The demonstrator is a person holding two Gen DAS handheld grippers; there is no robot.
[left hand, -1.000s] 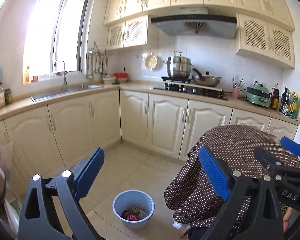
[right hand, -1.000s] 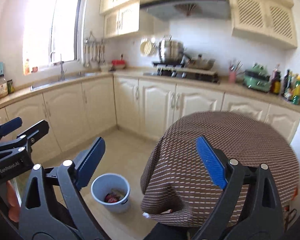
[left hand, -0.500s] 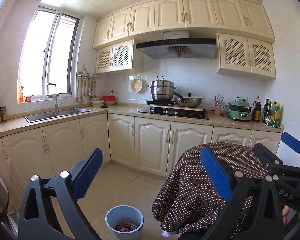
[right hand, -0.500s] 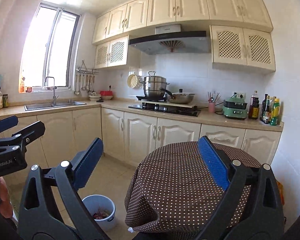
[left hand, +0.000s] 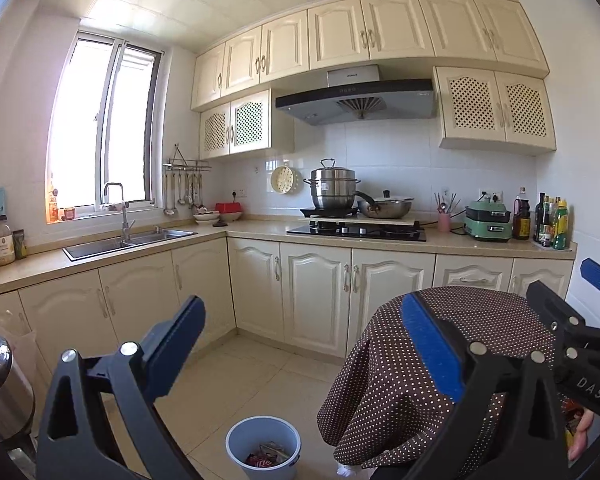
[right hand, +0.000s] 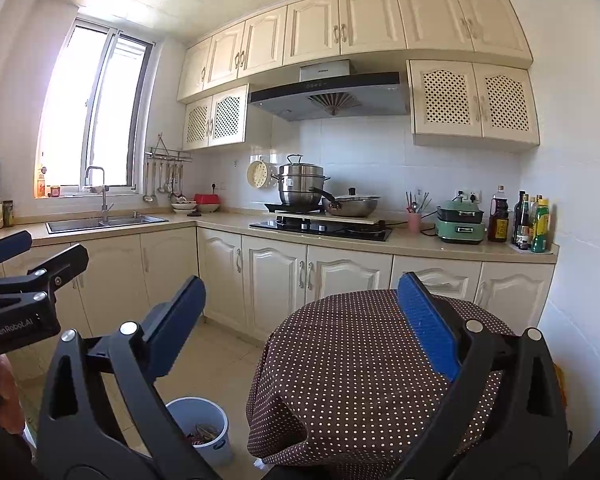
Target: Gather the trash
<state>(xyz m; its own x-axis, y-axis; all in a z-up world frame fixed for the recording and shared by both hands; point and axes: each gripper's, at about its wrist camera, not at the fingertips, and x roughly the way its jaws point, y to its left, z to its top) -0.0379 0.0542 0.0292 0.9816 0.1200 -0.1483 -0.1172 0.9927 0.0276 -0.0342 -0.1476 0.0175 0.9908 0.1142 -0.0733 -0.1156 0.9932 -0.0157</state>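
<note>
Both tools are hanging in the air over the kitchen floor, each spread wide and grasping nothing: the left gripper (left hand: 300,344) and the right gripper (right hand: 300,316) are pointing level toward the cream cabinets, not down at the work.

The task's thing is sitting low on the tiled floor, the round pale-blue plastic bin (left hand: 263,449), just beside the hanging edge of the brown polka-dot tablecloth (left hand: 400,376) on the round table. It is standing upright, mouth opening straight up, its long axis vertical. Inside are lying crumpled wrappers (left hand: 266,456), red and mixed (too small to sort out piece by piece).

Judging by looks, the bin is probably light and stiff, thin-walled and a little slippery, so pinching the rim between the fingers seems the surest hold. The wrappers are likely soft, weightless and crushable.
</note>
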